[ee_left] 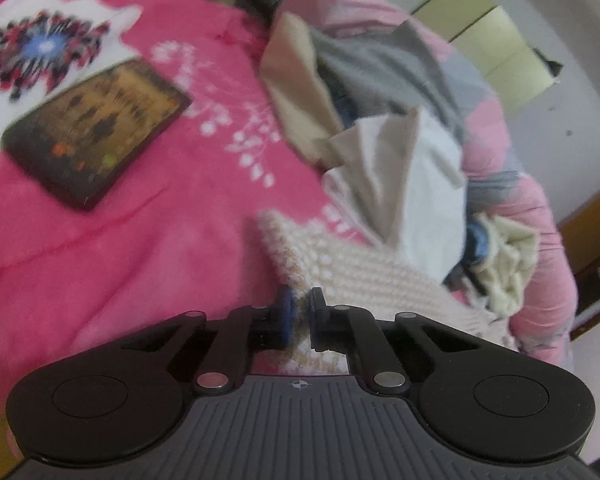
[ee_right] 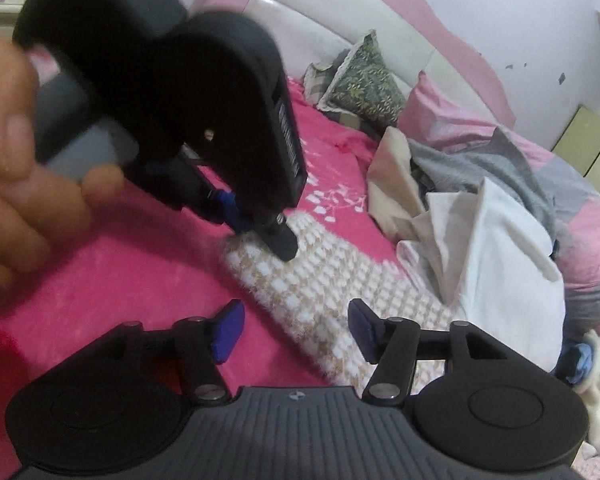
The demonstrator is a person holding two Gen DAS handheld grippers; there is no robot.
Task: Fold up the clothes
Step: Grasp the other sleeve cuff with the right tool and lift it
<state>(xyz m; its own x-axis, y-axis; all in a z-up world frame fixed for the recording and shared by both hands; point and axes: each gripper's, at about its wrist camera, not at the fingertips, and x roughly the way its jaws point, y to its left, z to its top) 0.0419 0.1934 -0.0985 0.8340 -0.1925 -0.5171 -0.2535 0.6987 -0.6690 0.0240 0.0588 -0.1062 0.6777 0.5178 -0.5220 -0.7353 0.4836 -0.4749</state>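
Left gripper (ee_left: 299, 312): jaws together, clamped on the corner of the knitted garment (ee_left: 364, 276), a cream and tan piece lying flat on the pink bedspread (ee_left: 140, 240). In the right wrist view the same gripper (ee_right: 260, 232) comes down from 11 o'clock onto the garment's far-left corner, with the person's hand (ee_right: 16, 160) on its handle.

Right gripper (ee_right: 292, 332): jaws apart and holding nothing. The near edge of the garment (ee_right: 340, 292) lies between and just beyond the open tips.

Handling, as a judgement: the knit looks soft, light and limp, with a fuzzy surface that should not slip. It will sag between grips, so corners and edges are the sensible holds.

Orientation: in the right wrist view the long axis runs from 10 o'clock to 4 o'clock. The far end is hidden under the white cloth (ee_right: 500, 260), so which end is the collar cannot be told. A heap of unfolded clothes (ee_right: 480, 168) sits at 2 o'clock, touching it.
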